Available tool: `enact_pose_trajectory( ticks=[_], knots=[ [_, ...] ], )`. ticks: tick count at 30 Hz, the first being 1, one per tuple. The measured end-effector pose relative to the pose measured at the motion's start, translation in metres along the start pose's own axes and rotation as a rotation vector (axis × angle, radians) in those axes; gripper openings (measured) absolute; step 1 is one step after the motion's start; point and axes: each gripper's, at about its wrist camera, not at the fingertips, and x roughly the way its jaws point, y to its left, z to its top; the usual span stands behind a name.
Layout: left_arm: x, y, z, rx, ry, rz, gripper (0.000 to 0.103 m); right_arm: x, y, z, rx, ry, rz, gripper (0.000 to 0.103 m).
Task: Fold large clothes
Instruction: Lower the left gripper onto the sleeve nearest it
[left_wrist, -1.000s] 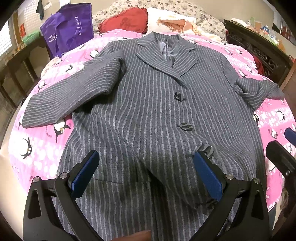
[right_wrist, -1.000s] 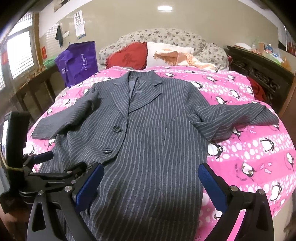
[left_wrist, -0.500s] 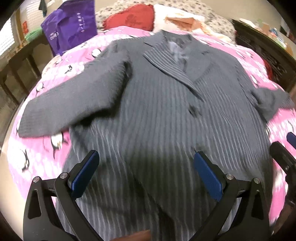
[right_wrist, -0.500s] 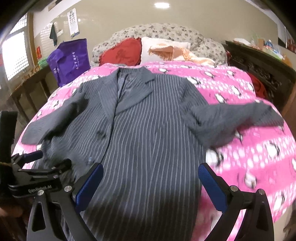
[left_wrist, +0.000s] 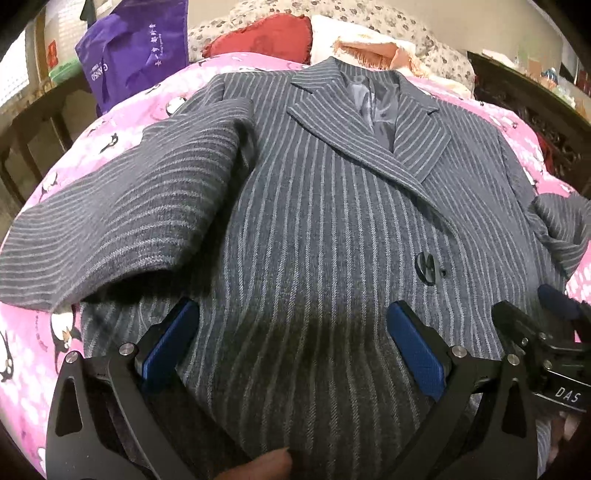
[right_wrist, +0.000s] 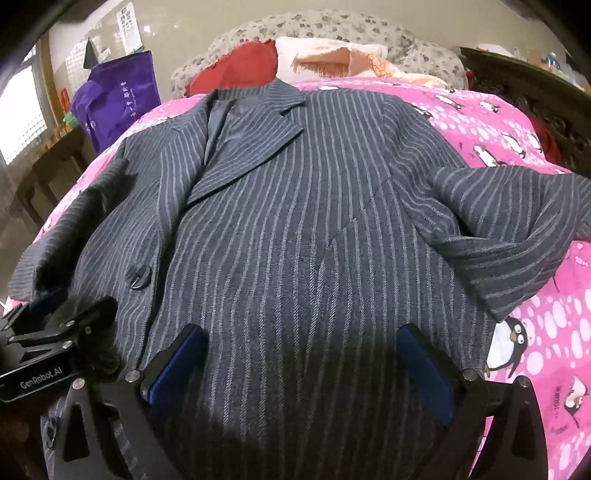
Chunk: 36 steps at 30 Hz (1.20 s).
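On the pink penguin bedspread (right_wrist: 517, 122) the striped grey jacket (left_wrist: 325, 229) lies face up, and both the left gripper (left_wrist: 291, 350) and right gripper (right_wrist: 299, 369) (jaws wide apart, holding nothing) have dropped close over its lower front since a second ago, likely for a first fold.

jacket (left_wrist: 325, 229) covers bed | purple bag (left_wrist: 136, 48) left | pillows (right_wrist: 332, 55) behind

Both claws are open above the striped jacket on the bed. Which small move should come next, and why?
Probably lower the left claw onto the jacket and pinch the cloth. Both claws, left and right, hang open and hold nothing, and the jacket lies flat and unfolded with both sleeves spread out on the pink blanket.
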Motion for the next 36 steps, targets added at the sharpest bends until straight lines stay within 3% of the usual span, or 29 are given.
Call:
enact_pose_trajectory(
  ticks=[36],
  knots=[
    [-0.0035, -0.0050, -0.0059, -0.002, -0.012, 0.004, 0.103, 0.0042, 0.0022, 0.0010, -0.006, -0.002, -0.006, 0.103]
  ],
)
